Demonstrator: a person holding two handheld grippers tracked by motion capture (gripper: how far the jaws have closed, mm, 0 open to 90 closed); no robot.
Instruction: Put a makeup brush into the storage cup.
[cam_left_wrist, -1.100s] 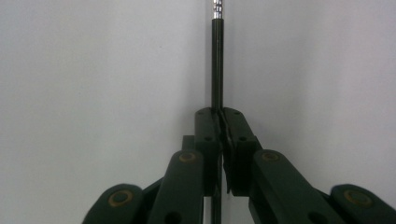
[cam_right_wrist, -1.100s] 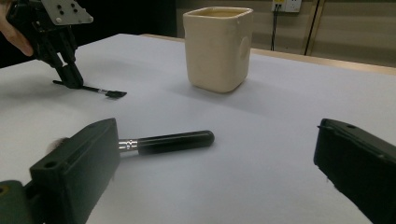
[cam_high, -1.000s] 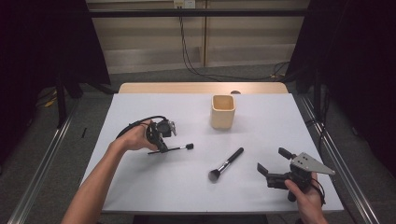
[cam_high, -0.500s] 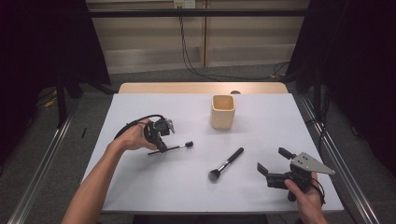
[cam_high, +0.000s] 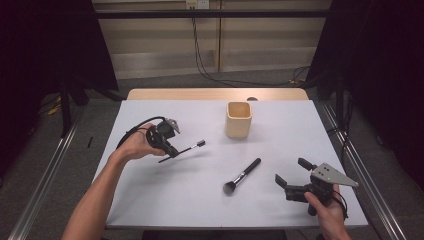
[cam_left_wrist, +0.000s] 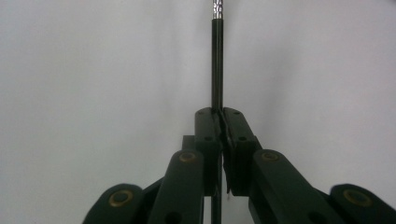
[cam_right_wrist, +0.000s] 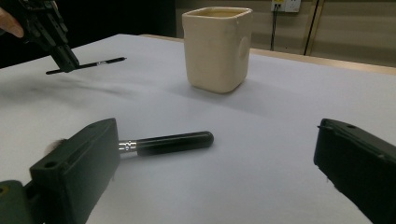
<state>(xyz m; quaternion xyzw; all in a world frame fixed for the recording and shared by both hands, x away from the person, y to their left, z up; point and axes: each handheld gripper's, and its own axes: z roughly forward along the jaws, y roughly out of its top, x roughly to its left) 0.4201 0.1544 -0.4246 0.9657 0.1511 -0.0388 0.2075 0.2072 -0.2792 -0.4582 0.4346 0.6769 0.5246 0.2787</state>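
brushes: 2 (cam_high: 182, 151) (cam_high: 242, 176) | cup: 1 (cam_high: 238, 119) | hand-held grippers: 2 (cam_high: 170, 150) (cam_high: 289, 172)

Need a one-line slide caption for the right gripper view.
Open right gripper faces a makeup brush lying before a cream cup.

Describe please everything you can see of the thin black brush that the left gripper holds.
The thin brush is a slim black stick with a short silver metal band and a small dark head at the far end. The left gripper is shut on its handle; in the left gripper view the stick runs straight out between the closed pads. It is lifted above the white table, roughly level, pointing toward the beige cup, with a faint shadow under it. Only the pads touch it.
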